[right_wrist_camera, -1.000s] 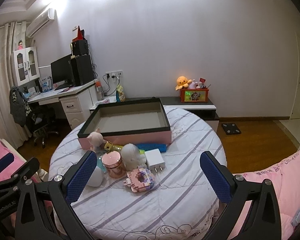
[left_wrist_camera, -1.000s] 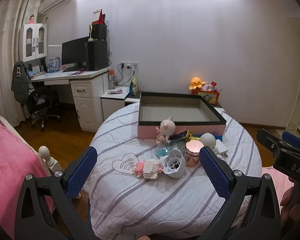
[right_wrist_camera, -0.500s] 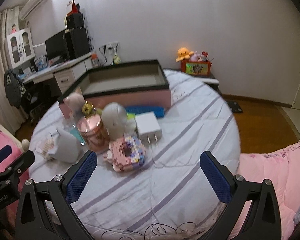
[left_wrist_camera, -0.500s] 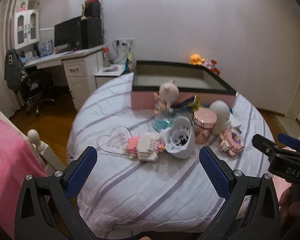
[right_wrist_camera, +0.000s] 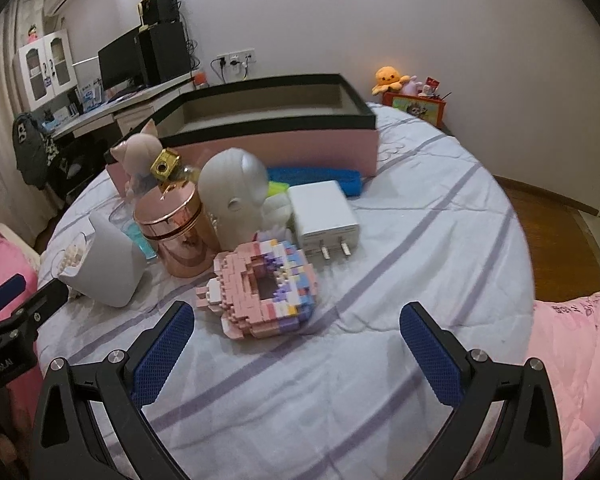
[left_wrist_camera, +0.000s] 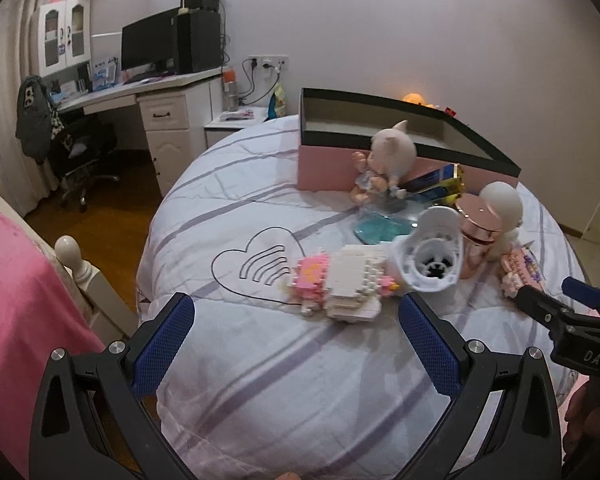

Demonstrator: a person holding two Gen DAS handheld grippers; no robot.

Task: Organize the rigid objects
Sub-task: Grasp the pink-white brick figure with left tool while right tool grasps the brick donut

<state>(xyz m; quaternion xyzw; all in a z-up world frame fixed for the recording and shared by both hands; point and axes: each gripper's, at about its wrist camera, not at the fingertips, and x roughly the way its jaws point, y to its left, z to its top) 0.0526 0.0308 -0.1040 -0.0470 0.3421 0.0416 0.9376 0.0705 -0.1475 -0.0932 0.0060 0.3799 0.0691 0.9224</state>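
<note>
Behind the toys, the pink box [right_wrist_camera: 268, 140] shows only bare floor; both grippers — left gripper [left_wrist_camera: 296, 344], right gripper [right_wrist_camera: 296, 344] — gape wide, holding nothing; the right's side reads "DAS".

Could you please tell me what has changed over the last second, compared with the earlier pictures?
Both grippers have moved forward and down toward the clutter: the left gripper now lines up with the pink-and-white brick model, and the right gripper with the brick donut. Nothing was grasped or released; both stay open and empty. The toys and the pink box lie where they were.
</note>
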